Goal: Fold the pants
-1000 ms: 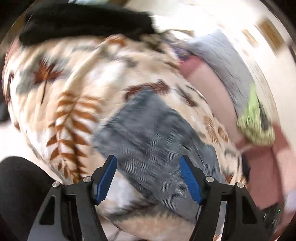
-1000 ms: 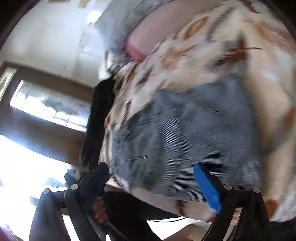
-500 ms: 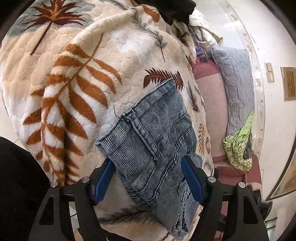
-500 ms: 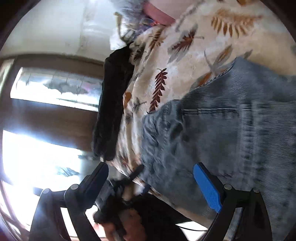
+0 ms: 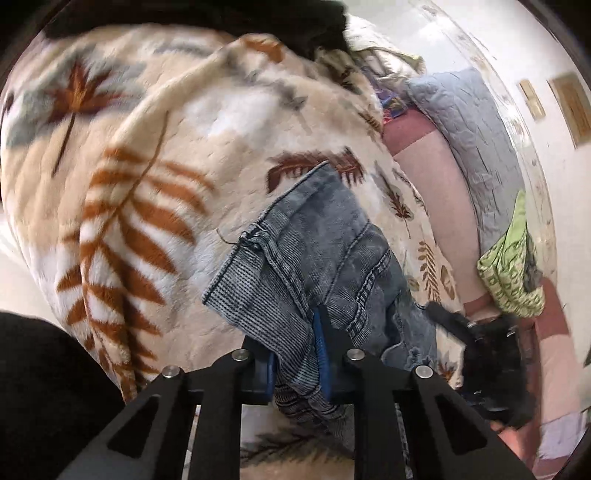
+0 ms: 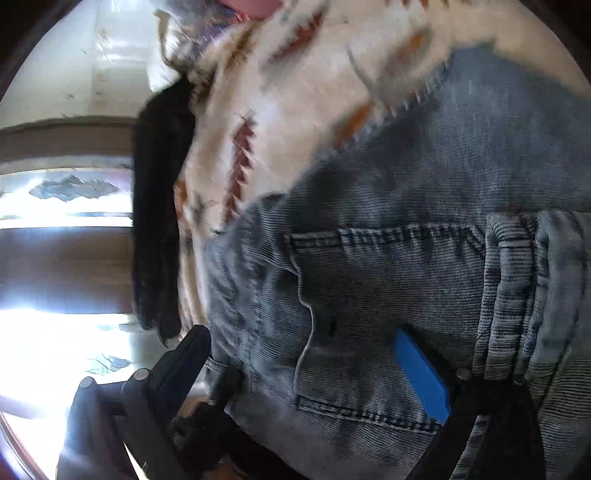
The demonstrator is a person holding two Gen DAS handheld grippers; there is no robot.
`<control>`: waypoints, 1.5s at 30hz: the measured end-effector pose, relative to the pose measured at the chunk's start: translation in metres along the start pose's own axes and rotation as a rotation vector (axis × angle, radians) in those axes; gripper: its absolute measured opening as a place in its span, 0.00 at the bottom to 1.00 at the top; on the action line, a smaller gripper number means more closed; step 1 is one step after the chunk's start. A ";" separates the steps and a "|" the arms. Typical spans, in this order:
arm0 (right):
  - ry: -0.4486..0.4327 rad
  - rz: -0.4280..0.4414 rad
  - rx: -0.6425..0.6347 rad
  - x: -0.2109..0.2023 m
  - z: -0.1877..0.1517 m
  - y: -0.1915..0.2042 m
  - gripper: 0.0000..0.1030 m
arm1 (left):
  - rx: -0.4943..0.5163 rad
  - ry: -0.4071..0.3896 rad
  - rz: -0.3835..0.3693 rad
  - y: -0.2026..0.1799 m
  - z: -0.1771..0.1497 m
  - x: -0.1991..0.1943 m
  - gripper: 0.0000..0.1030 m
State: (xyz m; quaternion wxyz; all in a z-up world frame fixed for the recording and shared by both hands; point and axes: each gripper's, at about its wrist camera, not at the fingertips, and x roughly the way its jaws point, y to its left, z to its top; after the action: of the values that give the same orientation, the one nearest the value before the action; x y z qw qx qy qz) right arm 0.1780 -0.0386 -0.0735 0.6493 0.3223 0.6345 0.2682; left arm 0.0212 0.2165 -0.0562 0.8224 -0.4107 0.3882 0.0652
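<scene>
Blue-grey denim pants (image 5: pixel 314 251) lie folded on a cream blanket with brown leaf prints (image 5: pixel 147 147). My left gripper (image 5: pixel 295 343) is closing, and its blue pads pinch a bunched edge of the pants near the hem corner. In the right wrist view the pants (image 6: pixel 406 184) fill the frame, pocket and waistband showing. My right gripper (image 6: pixel 299 332) hovers low over them with its jaws opening wide. Denim lies under and between its fingers, and neither pad presses on it. Its dark body (image 5: pixel 487 350) shows blurred at the pants' right side.
A black garment (image 5: pixel 184 11) lies at the blanket's far edge. To the right are a pink sheet (image 5: pixel 424 166), a grey quilted pillow (image 5: pixel 472 129) and a green patterned cloth (image 5: pixel 513 277). A bright window (image 6: pixel 55 203) is on the left. A person's dark clothing (image 5: pixel 44 387) sits at lower left.
My left gripper's jaws have gone from wide apart to clamped on the pants' edge. My right gripper has swung down close over the pants' pocket area.
</scene>
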 end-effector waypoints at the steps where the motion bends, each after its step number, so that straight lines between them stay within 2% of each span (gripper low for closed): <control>1: 0.008 0.062 0.003 -0.011 -0.002 0.004 0.97 | 0.026 -0.015 0.003 -0.006 0.000 -0.004 0.16; 2: -0.012 0.112 -0.009 -0.025 -0.005 0.006 0.97 | 0.061 -0.036 0.010 -0.015 0.000 -0.009 0.16; 5: -0.110 0.115 -0.044 -0.076 -0.014 -0.002 0.97 | 0.182 -0.102 0.043 -0.047 -0.007 -0.021 0.15; 9: -0.245 0.113 -0.003 -0.148 -0.030 -0.048 0.97 | 0.393 -0.198 0.071 -0.106 -0.030 -0.036 0.15; 12: -0.337 0.125 0.067 -0.192 -0.043 -0.090 0.97 | 0.597 -0.261 0.060 -0.160 -0.067 -0.043 0.14; 17: -0.445 0.167 0.169 -0.252 -0.064 -0.156 0.97 | 0.897 -0.291 0.022 -0.231 -0.146 -0.038 0.12; 21: -0.519 0.181 0.225 -0.285 -0.083 -0.198 0.97 | 1.100 -0.225 -0.020 -0.260 -0.221 -0.013 0.12; 22: -0.532 0.182 0.241 -0.288 -0.084 -0.202 0.97 | 1.187 -0.174 -0.002 -0.263 -0.244 0.006 0.13; 23: -0.541 0.183 0.261 -0.293 -0.088 -0.210 0.97 | 1.241 -0.090 0.019 -0.262 -0.261 0.028 0.14; 24: -0.546 0.181 0.282 -0.294 -0.090 -0.218 0.97 | 1.264 0.040 0.066 -0.254 -0.277 0.059 0.16; 25: -0.546 0.179 0.304 -0.297 -0.093 -0.228 0.97 | 1.295 0.136 0.123 -0.247 -0.287 0.081 0.16; 26: -0.544 0.179 0.316 -0.297 -0.095 -0.233 0.97 | 1.323 0.101 0.122 -0.246 -0.292 0.080 0.16; 27: -0.541 0.179 0.312 -0.297 -0.096 -0.234 0.97 | 1.334 0.047 0.073 -0.247 -0.291 0.066 0.18; 29: -0.537 0.170 0.295 -0.298 -0.097 -0.231 0.97 | 1.260 0.139 -0.047 -0.249 -0.274 0.046 0.34; 31: -0.540 0.167 0.266 -0.299 -0.098 -0.224 0.97 | 1.152 0.176 -0.129 -0.248 -0.248 0.025 0.44; 34: -0.509 0.192 0.205 -0.297 -0.105 -0.203 0.97 | 0.987 0.079 -0.208 -0.232 -0.195 -0.015 0.68; 35: -0.484 0.212 0.186 -0.292 -0.106 -0.194 0.97 | 0.923 0.017 -0.208 -0.221 -0.174 -0.026 0.73; 36: -0.457 0.237 0.178 -0.285 -0.109 -0.188 0.97 | 0.881 -0.028 -0.187 -0.216 -0.162 -0.029 0.73; 38: -0.416 0.268 0.179 -0.272 -0.114 -0.178 0.97 | 0.801 -0.079 -0.103 -0.195 -0.130 -0.027 0.73; 40: -0.386 0.278 0.172 -0.259 -0.119 -0.168 0.97 | 0.742 -0.052 -0.031 -0.179 -0.111 -0.011 0.73; 41: -0.382 0.269 0.174 -0.256 -0.123 -0.167 0.97 | 0.725 -0.033 -0.022 -0.173 -0.105 -0.002 0.73; 43: -0.389 0.292 0.178 -0.251 -0.129 -0.159 0.97 | 0.727 -0.001 0.021 -0.167 -0.109 0.016 0.73; 45: -0.364 0.355 0.169 -0.242 -0.126 -0.152 0.97 | 0.744 0.039 0.025 -0.164 -0.120 0.023 0.73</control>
State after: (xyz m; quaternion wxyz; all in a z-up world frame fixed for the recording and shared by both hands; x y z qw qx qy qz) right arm 0.0304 -0.3103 -0.0294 0.6664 0.5245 0.4608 0.2616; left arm 0.0369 0.0170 -0.0133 0.9070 -0.0799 0.4061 -0.0781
